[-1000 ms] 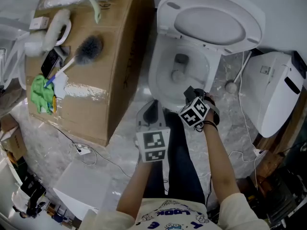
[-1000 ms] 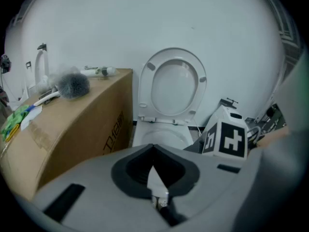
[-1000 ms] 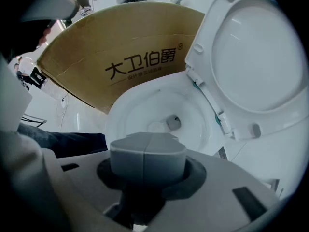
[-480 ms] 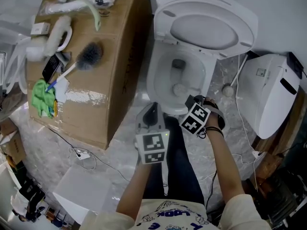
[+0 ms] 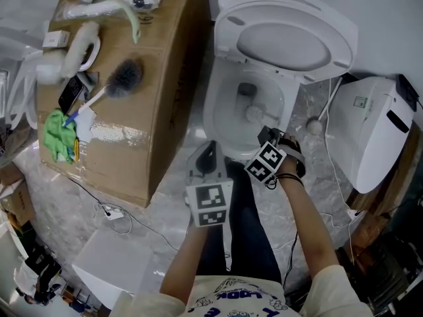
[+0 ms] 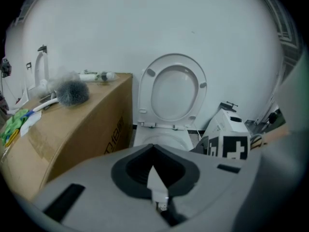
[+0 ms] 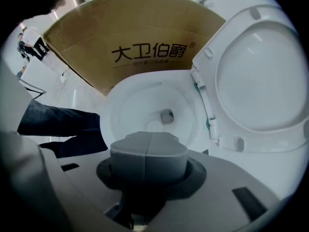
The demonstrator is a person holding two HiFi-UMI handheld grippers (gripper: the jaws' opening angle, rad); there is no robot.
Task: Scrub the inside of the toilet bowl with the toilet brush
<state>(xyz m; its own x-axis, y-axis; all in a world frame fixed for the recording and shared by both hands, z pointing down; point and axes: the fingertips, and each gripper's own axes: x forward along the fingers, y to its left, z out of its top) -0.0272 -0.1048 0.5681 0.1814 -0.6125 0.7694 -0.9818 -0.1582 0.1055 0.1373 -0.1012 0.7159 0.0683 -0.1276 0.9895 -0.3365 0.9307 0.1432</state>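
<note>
The white toilet bowl [image 5: 215, 114] stands with its seat and lid [image 5: 284, 38] raised. A white round brush head [image 5: 254, 114] sits inside the bowl, on the near side of the drain [image 5: 246, 89]. My right gripper [image 5: 266, 133] hangs over the bowl's near right rim, shut on the brush's handle. In the right gripper view the shut gripper [image 7: 148, 149] hides the brush; beyond it lie the bowl [image 7: 130, 105] and drain [image 7: 166, 115]. My left gripper [image 5: 208, 154] is shut and holds nothing, just in front of the bowl. From the left gripper [image 6: 153, 170] I see the toilet [image 6: 159, 139] ahead.
A big cardboard box [image 5: 132, 124] stands left of the toilet, carrying a grey brush [image 5: 124, 73], a green cloth [image 5: 56, 127] and small items. A white appliance [image 5: 377, 124] lies at the right. A white ball-ended stick [image 5: 316, 121] and cables lie on the floor.
The brush head has slid inside the bowl, first toward the near side, then to the right. My right gripper shifted slightly with it. The left gripper stayed put.
</note>
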